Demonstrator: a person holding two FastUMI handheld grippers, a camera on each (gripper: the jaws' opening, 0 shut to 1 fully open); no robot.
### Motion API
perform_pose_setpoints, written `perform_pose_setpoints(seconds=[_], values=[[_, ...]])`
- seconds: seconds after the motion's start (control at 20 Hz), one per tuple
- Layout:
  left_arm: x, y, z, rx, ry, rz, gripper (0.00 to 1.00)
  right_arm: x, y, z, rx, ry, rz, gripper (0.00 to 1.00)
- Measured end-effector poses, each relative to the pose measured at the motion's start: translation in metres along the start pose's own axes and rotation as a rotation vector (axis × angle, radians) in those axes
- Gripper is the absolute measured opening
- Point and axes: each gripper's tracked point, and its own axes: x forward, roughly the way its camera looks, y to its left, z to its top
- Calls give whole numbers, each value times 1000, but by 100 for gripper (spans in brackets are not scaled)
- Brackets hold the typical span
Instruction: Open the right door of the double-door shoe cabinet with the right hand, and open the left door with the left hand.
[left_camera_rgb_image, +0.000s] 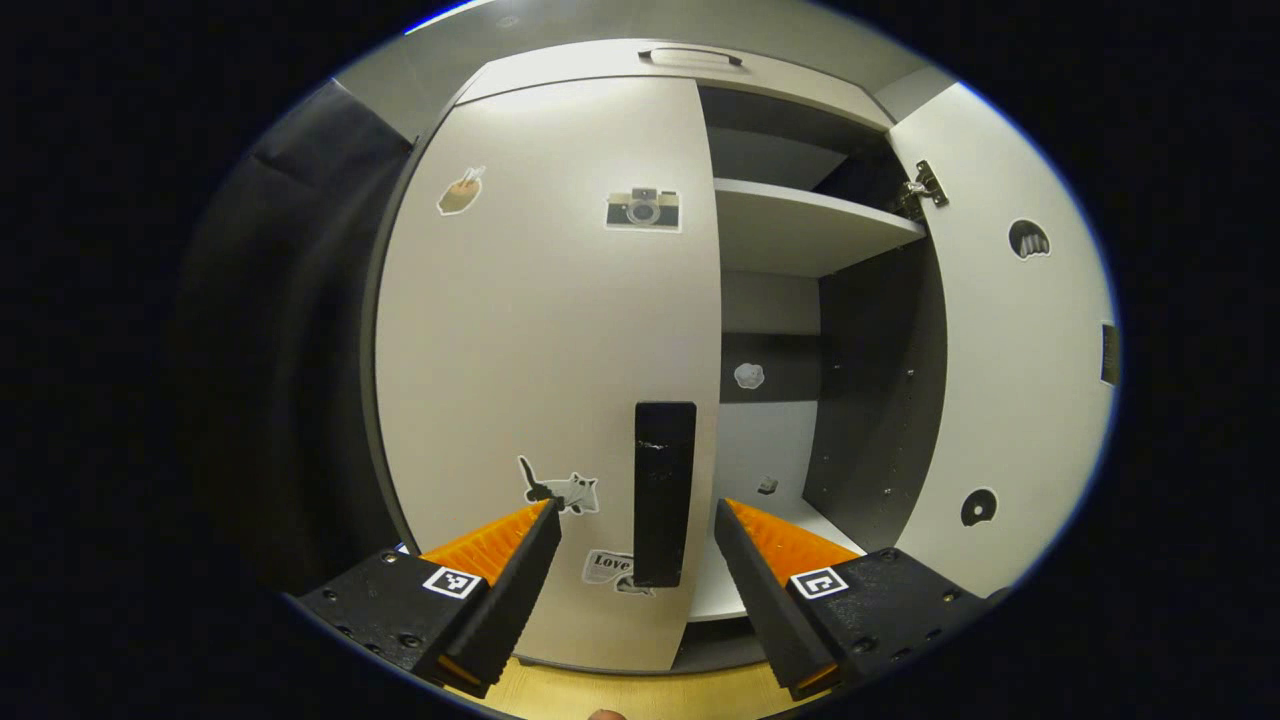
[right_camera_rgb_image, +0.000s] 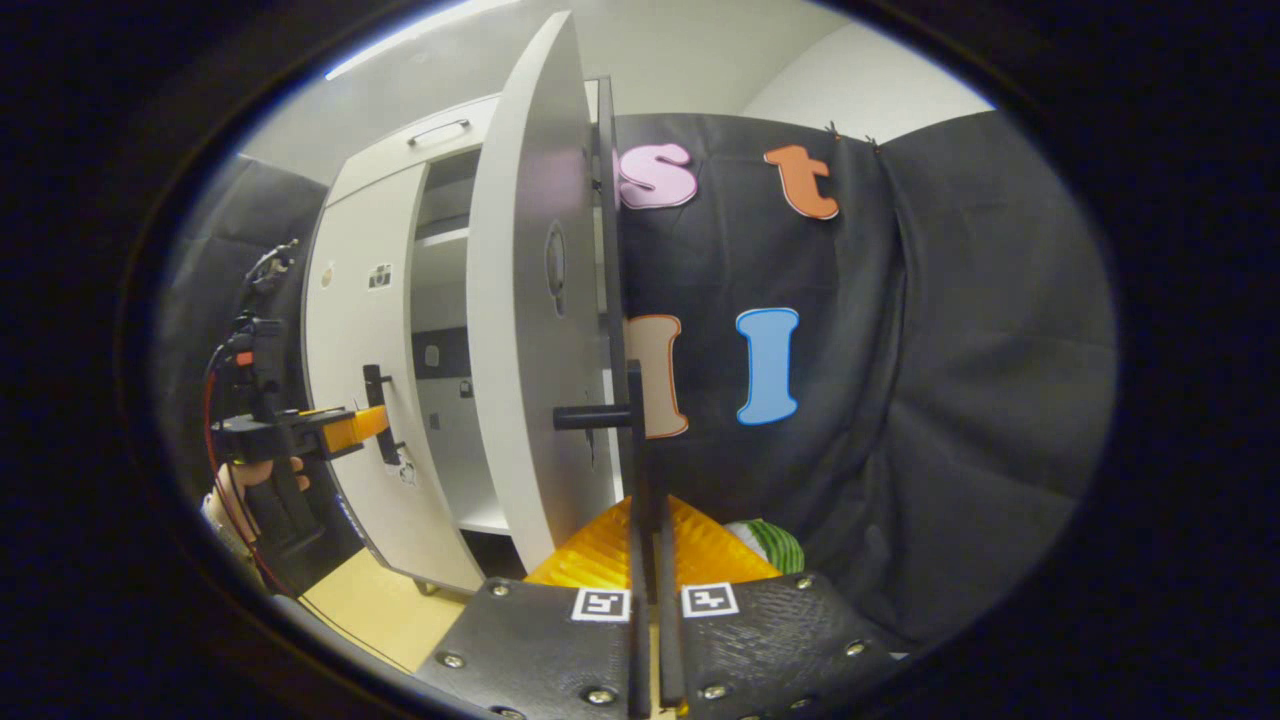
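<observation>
Left gripper view, left to right: we see the shoe cabinet (left_camera_rgb_image: 690, 70) front-on. Left door (left_camera_rgb_image: 545, 330) is closed, flat against the frame, with stickers on it: a camera (left_camera_rgb_image: 642, 209) up high and a cat (left_camera_rgb_image: 563, 490) low down. Its black handle (left_camera_rgb_image: 664, 493) sits vertical near the door's right edge. Our left gripper (left_camera_rgb_image: 637, 520) has its fingers spread wide, one on each side of that handle. We can't tell if either finger touches it; nothing is clamped.

Right of the handle the cabinet interior is exposed: a shelf (left_camera_rgb_image: 810, 225) up top, dark side wall, pale bottom board. Further right, the right door (left_camera_rgb_image: 1010, 330) is swung well open, inner face toward us, with a hinge (left_camera_rgb_image: 925, 187) at its upper edge.

Right gripper view, left to right: the left gripper (right_camera_rgb_image: 362, 425) and the hand (right_camera_rgb_image: 255, 478) holding it are at the far left, its tips at the left door's handle (right_camera_rgb_image: 380, 415). The left door (right_camera_rgb_image: 365, 370) is shut. Next comes the open compartment, then the right door (right_camera_rgb_image: 530, 330) seen nearly edge-on, swung out toward us. Its handle (right_camera_rgb_image: 636, 450) runs vertically down between our right gripper (right_camera_rgb_image: 648, 520) fingers, which are closed on it from both sides. Wooden floor (right_camera_rgb_image: 385, 610) shows bottom left below the cabinet.
</observation>
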Motion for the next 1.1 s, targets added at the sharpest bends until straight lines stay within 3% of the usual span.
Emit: perform_pose_setpoints(seconds=[0.15, 0.2, 0.55, 0.65, 0.7, 1.1], values=[[14, -4, -3, 23, 8, -1, 92, 0, 0, 0, 5, 1, 0, 5], [18, -4, -5, 31, 12, 1, 85, 0, 0, 0, 5, 1, -1, 5], [34, -3, -13, 33, 31, -14, 64, -1, 1, 0, 9, -3, -12, 5], [35, -10, -13, 24, 33, -52, 51, -1, 1, 0, 7, -5, -14, 5], [36, -10, -13, 28, 30, -48, 39, -1, 1, 0, 6, -7, -16, 5], [30, -7, -15, 31, 44, -46, 24, 1, -1, 1, 11, -9, -22, 5]])
